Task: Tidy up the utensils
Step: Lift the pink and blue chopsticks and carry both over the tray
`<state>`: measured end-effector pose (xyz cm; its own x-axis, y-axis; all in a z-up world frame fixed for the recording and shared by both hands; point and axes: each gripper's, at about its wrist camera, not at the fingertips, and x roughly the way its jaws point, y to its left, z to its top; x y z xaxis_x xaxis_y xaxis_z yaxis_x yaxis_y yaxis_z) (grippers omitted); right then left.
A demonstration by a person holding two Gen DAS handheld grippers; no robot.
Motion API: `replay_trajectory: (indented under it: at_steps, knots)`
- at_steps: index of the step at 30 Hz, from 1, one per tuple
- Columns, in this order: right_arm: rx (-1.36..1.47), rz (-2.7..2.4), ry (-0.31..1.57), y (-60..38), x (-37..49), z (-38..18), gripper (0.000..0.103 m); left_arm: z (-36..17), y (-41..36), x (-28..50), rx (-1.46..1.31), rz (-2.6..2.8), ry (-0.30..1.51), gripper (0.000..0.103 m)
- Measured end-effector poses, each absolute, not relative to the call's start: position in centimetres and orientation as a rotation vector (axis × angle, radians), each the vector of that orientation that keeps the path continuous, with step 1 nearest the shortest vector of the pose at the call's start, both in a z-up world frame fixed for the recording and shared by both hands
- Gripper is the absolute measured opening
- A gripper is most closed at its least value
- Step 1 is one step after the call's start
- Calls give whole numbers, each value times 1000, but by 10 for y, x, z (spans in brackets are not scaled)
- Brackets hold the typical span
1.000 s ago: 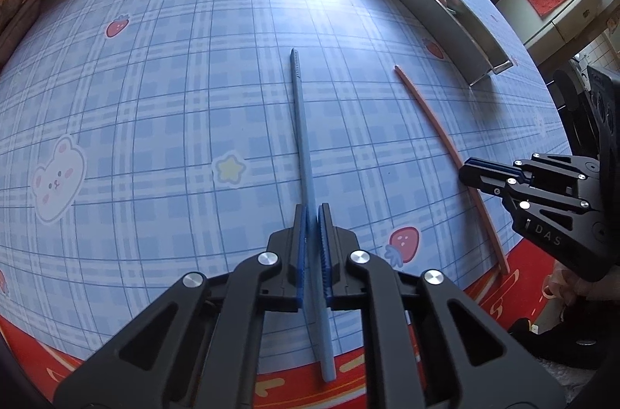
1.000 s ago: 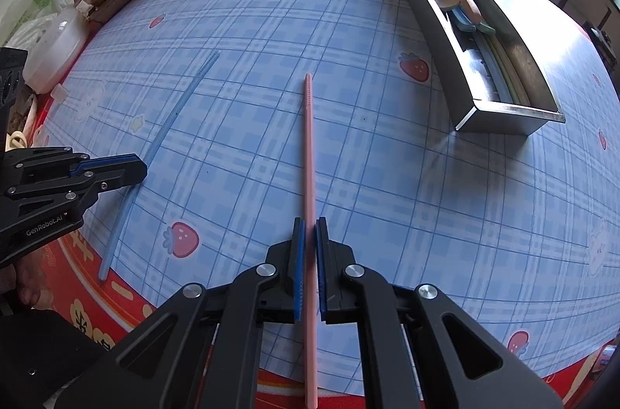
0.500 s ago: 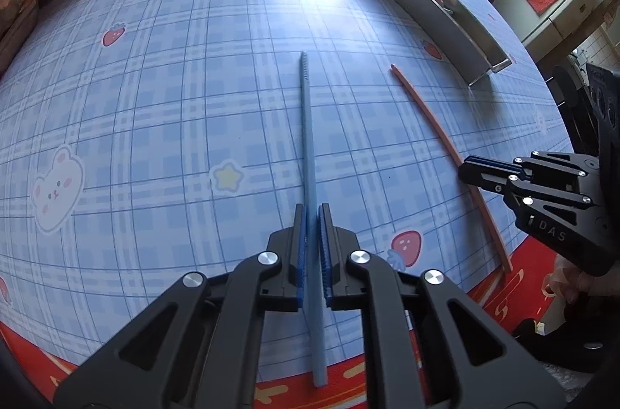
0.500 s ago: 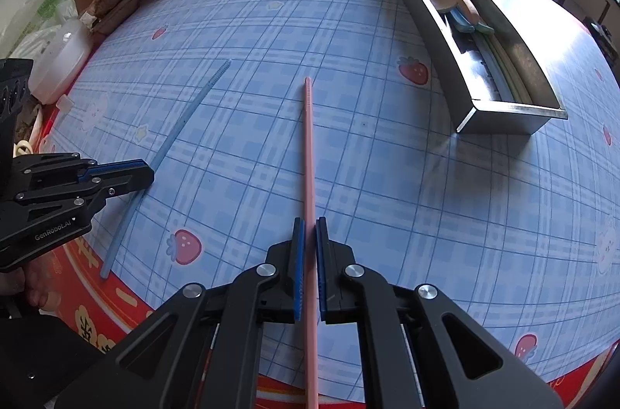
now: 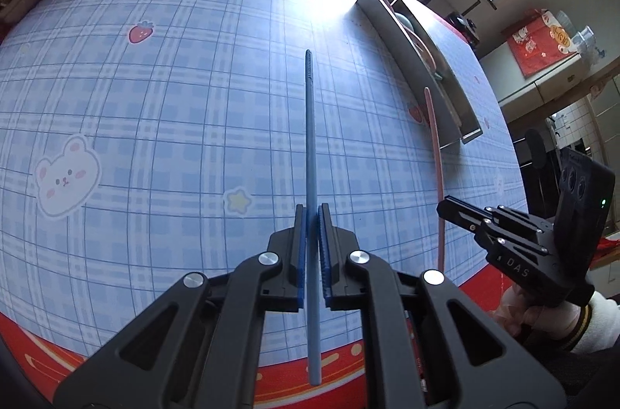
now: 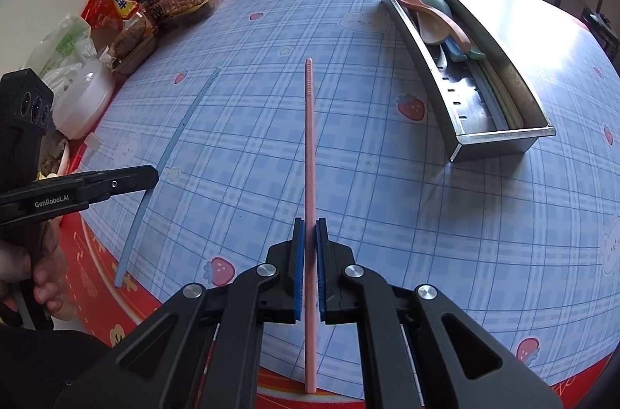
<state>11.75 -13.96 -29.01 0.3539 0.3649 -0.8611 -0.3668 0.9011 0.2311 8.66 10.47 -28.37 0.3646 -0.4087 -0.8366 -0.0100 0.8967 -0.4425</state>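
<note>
Holding a blue chopstick in our left gripper and a pink chopstick in our right gripper, both clamped tight, we see the metal tray with spoons ahead and snack bags at the table's far edge.

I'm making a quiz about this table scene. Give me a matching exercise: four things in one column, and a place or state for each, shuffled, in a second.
1. blue chopstick
2. pink chopstick
3. pink spoon
4. snack packages

a. lying in the metal tray
b. clamped in the right hand-held gripper
c. piled at the table's far left edge
d. clamped in the left hand-held gripper

Pairs: 1-d, 2-b, 3-a, 4-c
</note>
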Motion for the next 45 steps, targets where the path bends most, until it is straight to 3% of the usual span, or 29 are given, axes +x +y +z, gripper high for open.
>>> replay_trajectory:
  at_steps: [28,35,45]
  knots:
    - [105,369,796,-219,166,-183,6,-212,48,168,-434,-374,1082,10]
    - [84,334,780,-239,190,-183,6,-220,14,202,-524,-406,1147,10]
    - [87,338,802,-252,217,-200,6,-273,-28,242,-832,-407,1349,10]
